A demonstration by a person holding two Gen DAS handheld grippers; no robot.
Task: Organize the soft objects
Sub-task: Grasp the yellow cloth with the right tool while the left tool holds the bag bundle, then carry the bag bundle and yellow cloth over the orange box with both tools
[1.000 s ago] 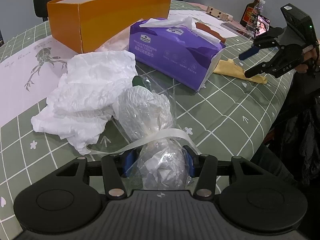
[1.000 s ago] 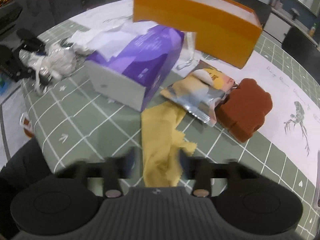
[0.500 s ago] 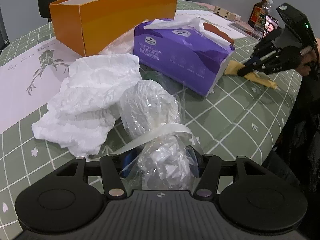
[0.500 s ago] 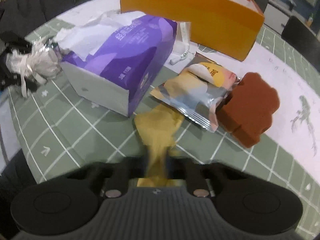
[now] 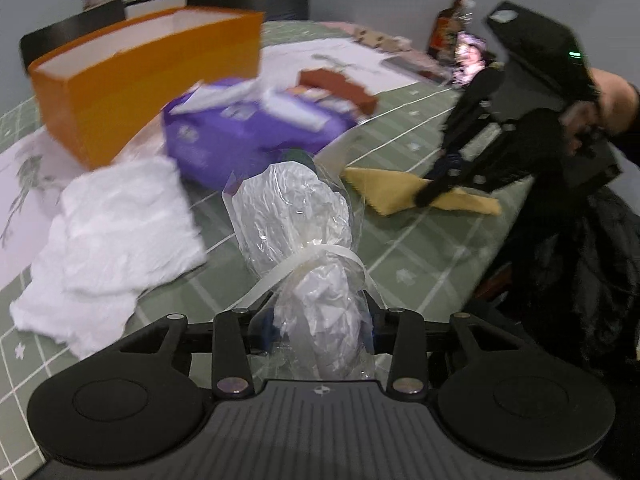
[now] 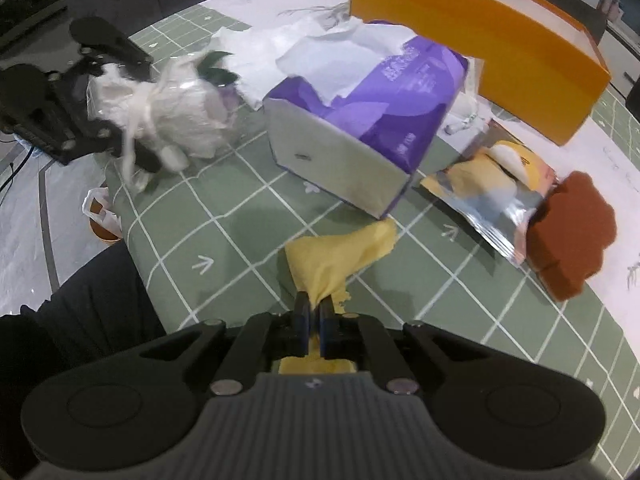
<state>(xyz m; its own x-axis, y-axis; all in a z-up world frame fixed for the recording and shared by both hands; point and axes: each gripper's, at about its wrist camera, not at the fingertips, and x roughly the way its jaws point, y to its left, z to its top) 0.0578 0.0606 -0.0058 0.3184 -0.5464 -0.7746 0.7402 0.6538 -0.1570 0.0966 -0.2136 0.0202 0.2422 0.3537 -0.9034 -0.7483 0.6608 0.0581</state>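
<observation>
The table [image 6: 224, 240], under a green cloth with a white grid, fills both views. On it, toward the top of each frame, stands a long orange box [image 6: 480, 28], open at the top, with a white inside; what it holds cannot be seen. In front of it lies a purple tissue pack [image 6: 384, 108], torn open, with white tissue spilling from its top; its printed label is too small and blurred to read. In the left wrist view a heap of crumpled white paper [image 5: 116, 240] lies at centre left. At the right of the right wrist view lie a foil snack packet [image 6: 496, 196] and, touching it, a brown sponge-like block [image 6: 568, 236].

The left gripper [image 5: 320, 328] is closing on a clear plastic bag [image 5: 296, 220] stuffed with white paper and tied with a white band; the bag's long axis runs away from the camera, toward the tissue pack.

The right gripper [image 6: 313, 312] is clamped tight on a yellow cloth [image 6: 340, 256], bottom centre, which trails up-right toward the pack's near corner.
</observation>
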